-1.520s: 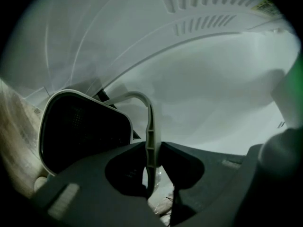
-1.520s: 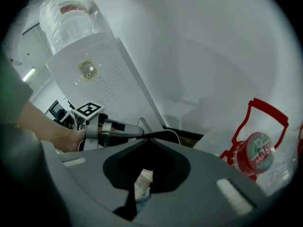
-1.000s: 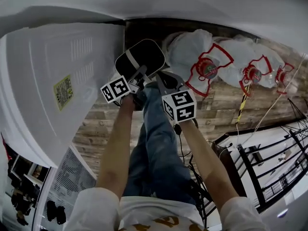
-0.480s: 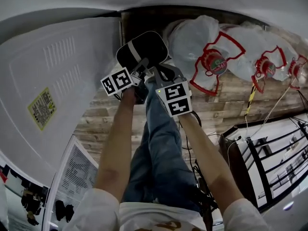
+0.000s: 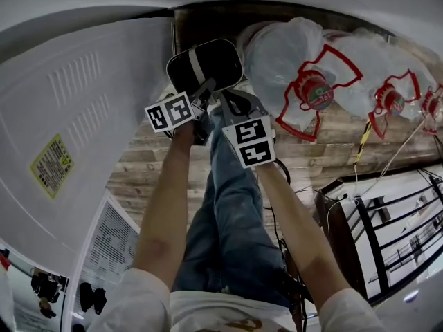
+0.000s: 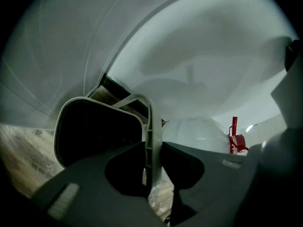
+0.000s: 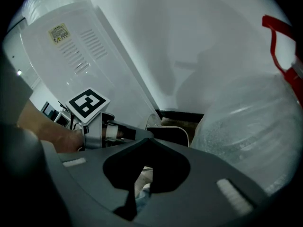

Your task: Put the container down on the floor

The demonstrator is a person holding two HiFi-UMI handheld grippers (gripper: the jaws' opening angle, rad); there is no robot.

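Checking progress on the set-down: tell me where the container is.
Head view, top centre: the container is between the white appliance on its left and a water jug on its right, its rim clamped by the left gripper.

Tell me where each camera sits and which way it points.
Head view: on the head, steeply down at container, water jugs, floor; forearms, jeans, left gripper, right gripper show.
Left gripper view: on the left gripper, along jaws shut on the container's rim.
Right gripper view: on the right gripper, jaws together, facing the left gripper's marker cube, forearm.
All three share the container.
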